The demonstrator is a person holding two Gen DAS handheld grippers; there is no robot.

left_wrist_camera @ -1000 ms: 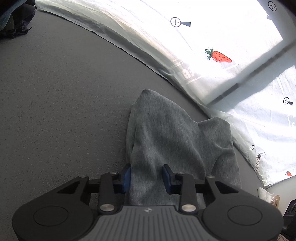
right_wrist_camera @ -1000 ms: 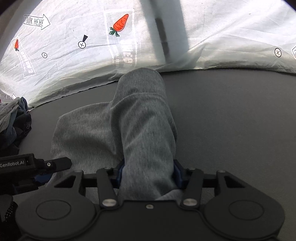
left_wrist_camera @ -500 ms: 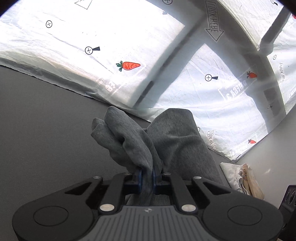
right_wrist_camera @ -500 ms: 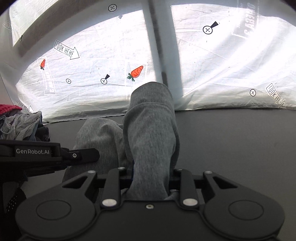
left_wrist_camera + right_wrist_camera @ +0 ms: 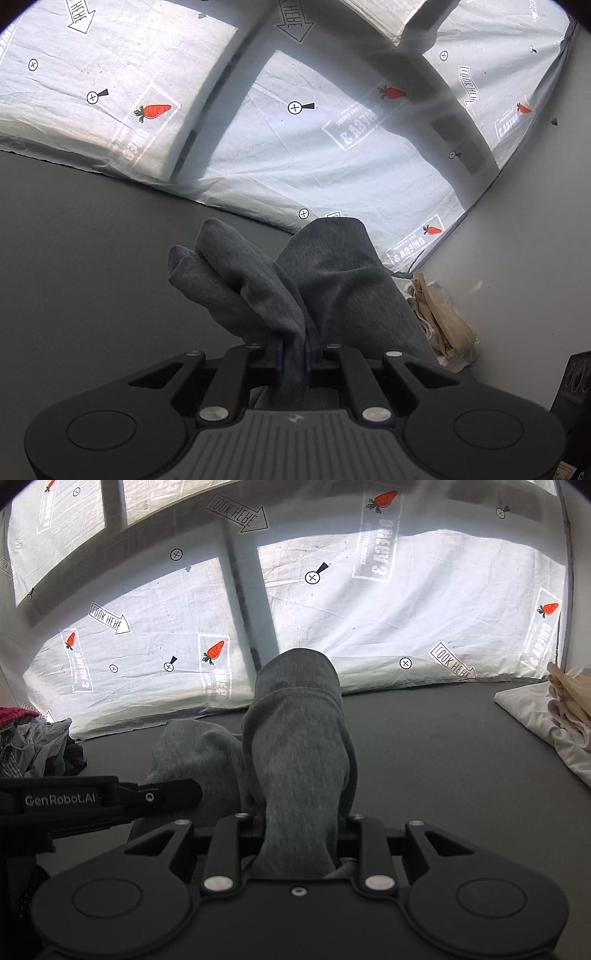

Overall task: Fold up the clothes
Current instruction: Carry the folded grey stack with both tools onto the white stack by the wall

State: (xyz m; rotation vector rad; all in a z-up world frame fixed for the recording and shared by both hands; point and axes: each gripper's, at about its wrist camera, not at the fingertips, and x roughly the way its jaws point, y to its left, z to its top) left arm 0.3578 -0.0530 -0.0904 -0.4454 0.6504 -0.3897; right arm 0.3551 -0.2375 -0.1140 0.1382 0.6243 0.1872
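Grey garment (image 5: 332,280) bunched and draped over the dark worktop (image 5: 92,258), pinched at two spots. My left gripper (image 5: 293,356) is nearly closed, clamped on a thin fold. My right gripper (image 5: 299,843) grips a thicker roll of it. Left of the garment: mixed clothes pile (image 5: 37,738). Right of it: pale folded fabrics (image 5: 554,716). Behind it: carrot-print sheet (image 5: 424,609).

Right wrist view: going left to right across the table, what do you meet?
Pile of mixed clothes → left tool reaching in from the side → grey garment clamped in the right tool → bare dark table → white and beige folded stack.
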